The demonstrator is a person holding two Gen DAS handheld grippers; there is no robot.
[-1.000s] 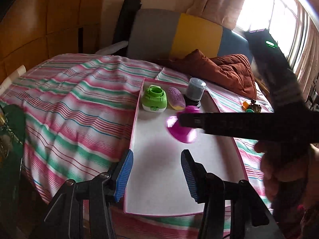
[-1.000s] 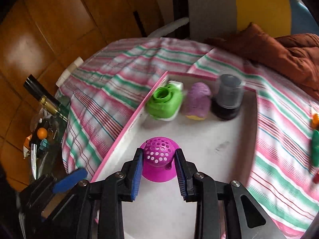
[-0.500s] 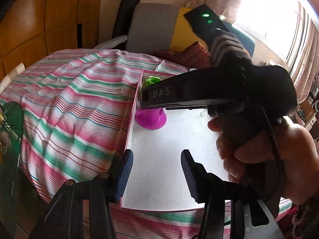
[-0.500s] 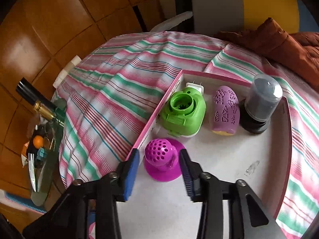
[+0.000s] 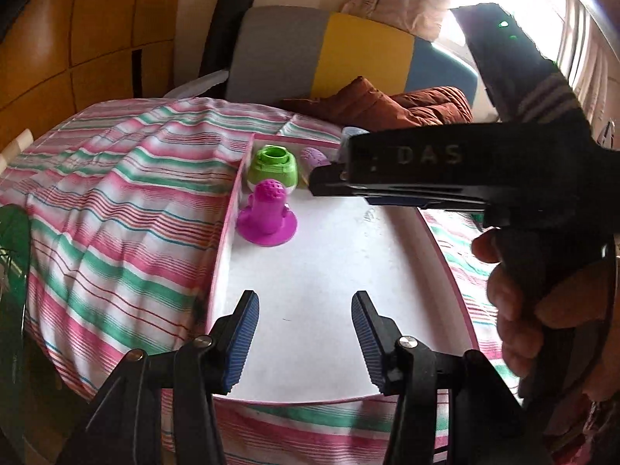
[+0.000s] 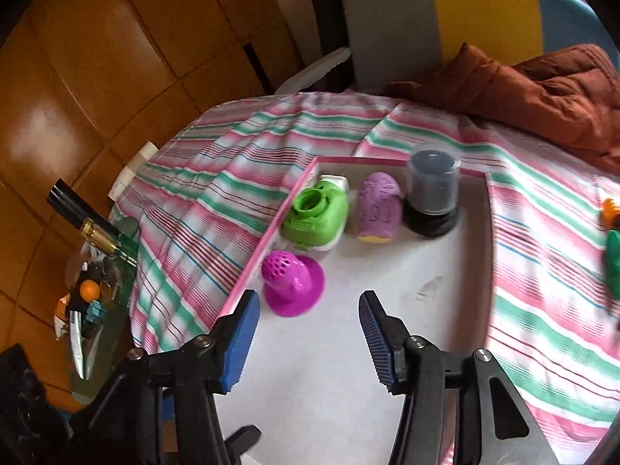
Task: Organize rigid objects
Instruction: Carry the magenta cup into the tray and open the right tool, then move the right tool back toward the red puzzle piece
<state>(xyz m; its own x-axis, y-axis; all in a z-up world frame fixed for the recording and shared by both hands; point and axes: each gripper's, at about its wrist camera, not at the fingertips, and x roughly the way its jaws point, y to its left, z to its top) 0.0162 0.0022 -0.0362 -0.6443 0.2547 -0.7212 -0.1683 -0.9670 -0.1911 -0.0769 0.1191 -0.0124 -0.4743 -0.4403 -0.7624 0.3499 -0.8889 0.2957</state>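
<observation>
A magenta perforated cone piece (image 6: 290, 286) (image 5: 268, 215) stands on the white tray (image 6: 387, 348) (image 5: 329, 290) by its pink left wall. Behind it sit a green round device (image 6: 316, 219) (image 5: 273, 168), a purple embossed piece (image 6: 378, 205) (image 5: 314, 156) and a grey-capped jar on a black base (image 6: 432, 193). My right gripper (image 6: 308, 343) is open and empty, just short of the magenta piece. My left gripper (image 5: 304, 343) is open and empty over the tray's near end. The right gripper's black body (image 5: 445, 170) crosses the left wrist view.
The tray lies on a pink, green and white striped cloth (image 6: 217, 178). A rust-brown jacket (image 6: 542, 89) lies at the back. Orange and green items (image 6: 612, 240) lie on the cloth at right. A glass side table with clutter (image 6: 97, 290) stands at left.
My right gripper opened and let go of the magenta piece, which now stands by the tray's left wall, and drew back. The left gripper stayed open.
</observation>
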